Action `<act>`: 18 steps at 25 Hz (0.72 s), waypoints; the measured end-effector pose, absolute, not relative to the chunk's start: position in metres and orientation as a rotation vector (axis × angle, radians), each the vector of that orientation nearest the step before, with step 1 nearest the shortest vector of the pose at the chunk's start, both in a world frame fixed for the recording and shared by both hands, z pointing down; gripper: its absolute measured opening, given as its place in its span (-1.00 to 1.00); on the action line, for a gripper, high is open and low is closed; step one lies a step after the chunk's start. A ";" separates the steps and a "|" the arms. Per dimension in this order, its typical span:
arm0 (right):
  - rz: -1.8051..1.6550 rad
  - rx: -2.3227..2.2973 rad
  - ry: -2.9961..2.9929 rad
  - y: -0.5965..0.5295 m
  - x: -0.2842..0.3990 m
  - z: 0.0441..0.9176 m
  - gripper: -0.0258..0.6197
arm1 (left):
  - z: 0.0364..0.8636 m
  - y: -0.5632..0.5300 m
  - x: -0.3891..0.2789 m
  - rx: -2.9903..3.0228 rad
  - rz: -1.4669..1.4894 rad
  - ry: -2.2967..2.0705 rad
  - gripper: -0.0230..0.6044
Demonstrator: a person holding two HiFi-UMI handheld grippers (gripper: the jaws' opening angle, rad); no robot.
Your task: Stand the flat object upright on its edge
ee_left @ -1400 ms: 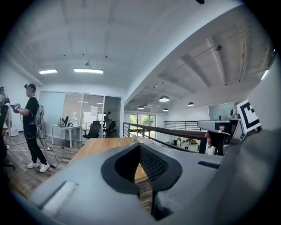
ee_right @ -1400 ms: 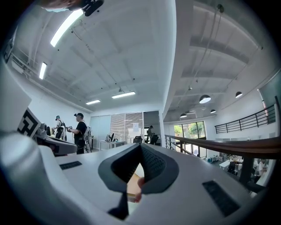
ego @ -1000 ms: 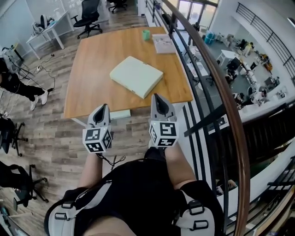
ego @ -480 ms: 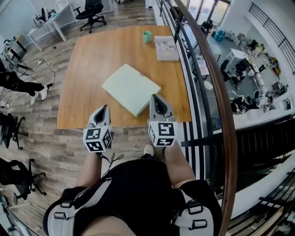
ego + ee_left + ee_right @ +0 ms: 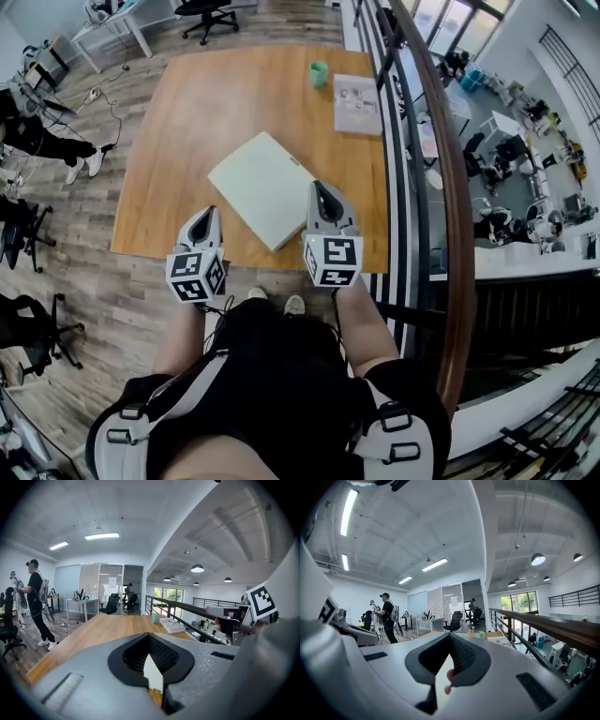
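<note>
A pale green flat box (image 5: 267, 187) lies flat near the middle of the wooden table (image 5: 187, 141), turned at an angle. My left gripper (image 5: 205, 222) hovers over the table's near edge, left of the box, jaws shut and empty. My right gripper (image 5: 323, 199) hangs above the box's near right corner, also shut with nothing held. In the left gripper view the shut jaws (image 5: 152, 679) point along the tabletop (image 5: 103, 627). The right gripper view shows its shut jaws (image 5: 445, 677) aimed level into the room.
At the table's far right lie a stack of papers (image 5: 357, 91) and a green cup (image 5: 320, 73). A railing with a brown handrail (image 5: 441, 150) runs along the table's right side. Office chairs and a person (image 5: 42, 145) stand to the left on the wooden floor.
The head view has shifted, so the table sits closer and more centred. Both grippers have edged forward over the table's near edge, the right one now above the box corner.
</note>
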State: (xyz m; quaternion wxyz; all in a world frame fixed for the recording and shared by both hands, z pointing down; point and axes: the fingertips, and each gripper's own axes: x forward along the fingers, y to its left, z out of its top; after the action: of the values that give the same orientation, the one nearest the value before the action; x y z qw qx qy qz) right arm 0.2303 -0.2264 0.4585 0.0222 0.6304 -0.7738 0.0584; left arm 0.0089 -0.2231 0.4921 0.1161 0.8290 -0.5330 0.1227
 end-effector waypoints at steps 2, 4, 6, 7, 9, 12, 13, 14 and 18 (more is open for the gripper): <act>0.212 1.932 -2.404 -0.238 0.229 0.463 -0.93 | 0.495 -0.230 0.001 2.398 0.351 -1.577 -0.93; 0.210 1.891 -2.421 -0.248 0.226 0.466 -0.93 | 0.498 -0.237 -0.007 2.379 0.338 -1.590 -0.93; 0.194 1.847 -2.423 -0.260 0.224 0.471 -0.93 | 0.504 -0.247 -0.014 2.368 0.342 -1.599 -0.93; 0.193 1.823 -2.418 -0.266 0.224 0.475 -0.93 | 0.509 -0.252 -0.017 2.358 0.349 -1.600 -0.93; 0.204 1.775 -2.408 -0.279 0.223 0.481 -0.93 | 0.519 -0.261 -0.022 2.322 0.353 -1.594 -0.93; 0.249 1.723 -2.407 -0.295 0.225 0.489 -0.93 | 0.530 -0.268 -0.027 2.267 0.345 -1.562 -0.93; 0.276 1.711 -2.408 -0.301 0.227 0.493 -0.93 | 0.534 -0.270 -0.028 2.255 0.354 -1.555 -0.93; 0.309 1.695 -2.412 -0.306 0.229 0.498 -0.93 | 0.539 -0.272 -0.029 2.243 0.368 -1.553 -0.93; 0.437 1.522 -2.442 -0.328 0.227 0.527 -0.68 | 0.560 -0.277 -0.029 2.159 0.349 -1.479 -0.91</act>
State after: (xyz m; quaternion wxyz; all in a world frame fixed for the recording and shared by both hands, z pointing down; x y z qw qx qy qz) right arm 0.2269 -0.3282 0.5266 0.1154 0.5194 -0.8334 0.1492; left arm -0.0288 -0.2774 0.5600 0.2478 0.7922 -0.5427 0.1282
